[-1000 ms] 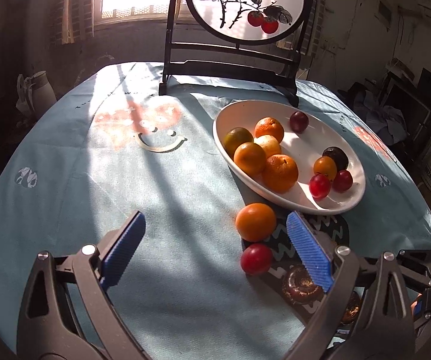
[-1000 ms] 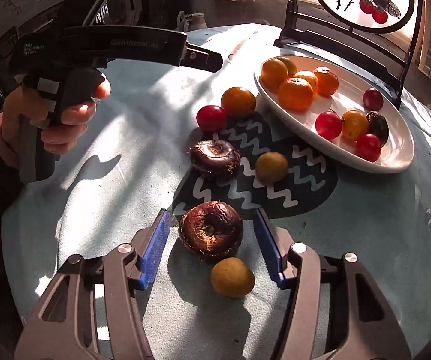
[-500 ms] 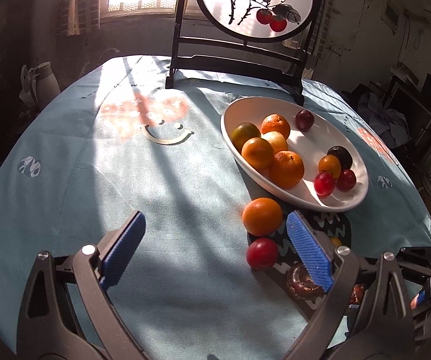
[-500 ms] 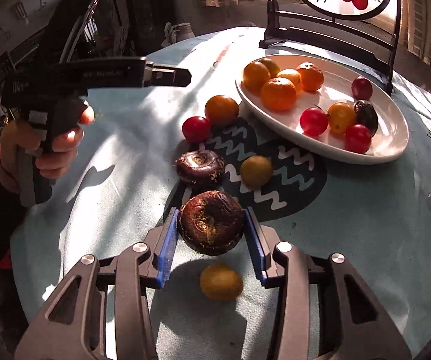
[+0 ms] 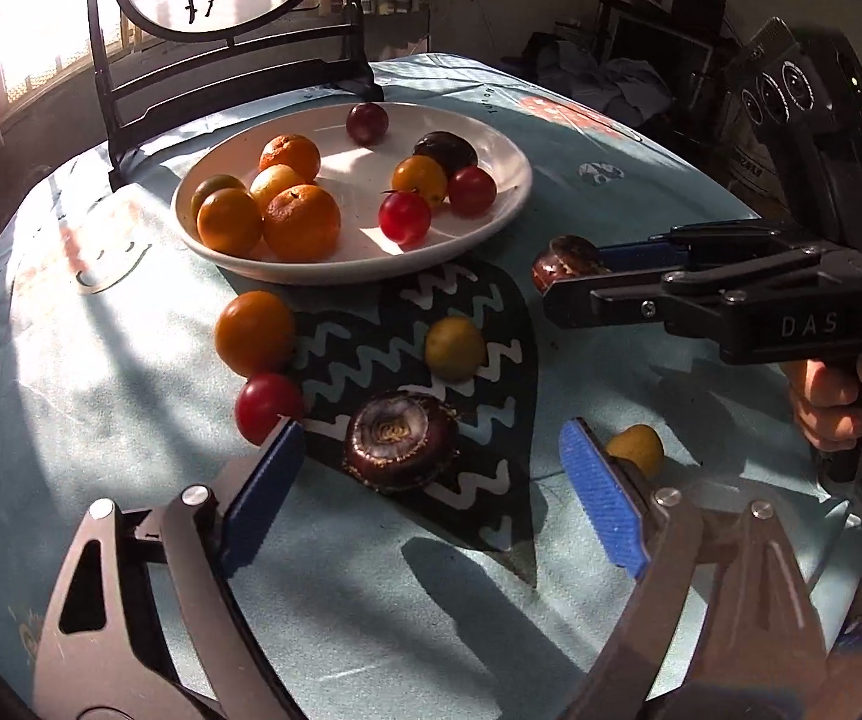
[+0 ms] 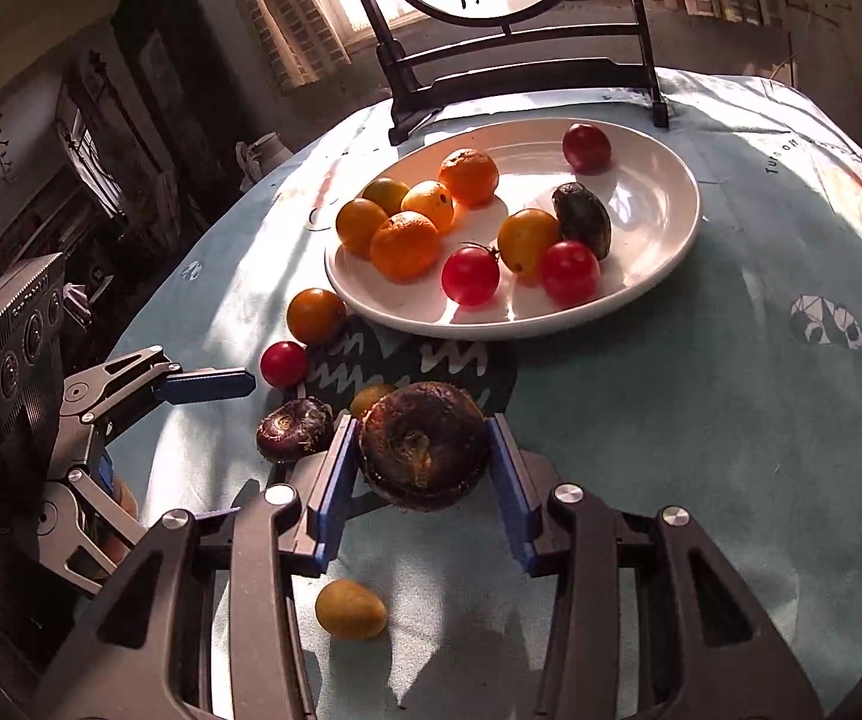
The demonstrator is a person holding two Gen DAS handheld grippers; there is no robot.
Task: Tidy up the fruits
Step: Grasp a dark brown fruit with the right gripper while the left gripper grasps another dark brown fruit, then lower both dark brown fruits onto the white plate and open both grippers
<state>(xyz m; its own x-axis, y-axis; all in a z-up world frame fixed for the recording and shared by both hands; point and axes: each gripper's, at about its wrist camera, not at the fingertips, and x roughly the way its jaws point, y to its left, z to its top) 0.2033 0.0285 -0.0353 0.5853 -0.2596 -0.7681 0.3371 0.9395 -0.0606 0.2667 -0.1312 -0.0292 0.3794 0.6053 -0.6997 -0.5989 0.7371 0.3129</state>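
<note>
We hold a dark brown water chestnut point(image 6: 424, 447) clamped in the right gripper point(image 6: 425, 468), lifted clear of the cloth for carrying to the far white plate point(image 6: 665, 204). Our left gripper point(image 5: 431, 498) gapes wide around the second water chestnut point(image 5: 400, 449), ready to take it.

Small yellow fruit point(image 5: 641, 447) half hidden behind left fingers point(image 5: 602, 495).

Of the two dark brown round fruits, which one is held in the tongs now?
The larger brown fruit, clamped between the right tongs and lifted. The other dark fruit lies on the tablecloth's dark patterned patch, between the open left tongs.
</note>
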